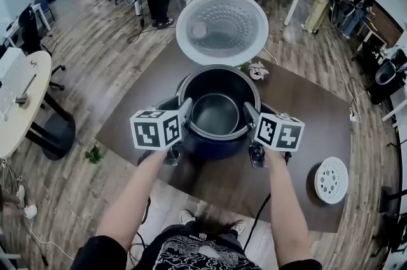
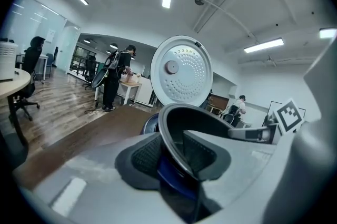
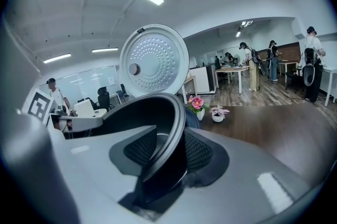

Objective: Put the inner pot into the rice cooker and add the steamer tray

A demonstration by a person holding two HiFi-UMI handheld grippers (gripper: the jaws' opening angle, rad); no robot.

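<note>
A: Starting at the left, what is the left gripper (image 2: 169, 158) doing?

B: Its jaws are closed on the rim of the inner pot (image 1: 216, 112), one pad inside the wall and one outside, at the pot's left edge.

A: And where is the pot?

B: In the middle of the brown table (image 1: 305, 103), in the mouth of the dark blue rice cooker (image 1: 213, 147). The blue body shows just beneath the rim. I cannot tell whether the pot is seated all the way down.

A: Is the cooker open?

B: Yes. Its lid (image 1: 222, 28) stands up behind the pot, with the pale, perforated inner face turned toward the person.

A: The right side?

B: The right gripper (image 3: 167, 153) mirrors the left. It is clamped on the pot's rim at the right edge, with the dark wall running between its two pads.

A: Anything further right?

B: A small pot of pink flowers (image 1: 258, 71) stands behind the cooker, close to the lid. The white steamer tray (image 1: 331, 180) lies flat near the table's right front corner, well apart from the cooker and from both grippers.
</note>
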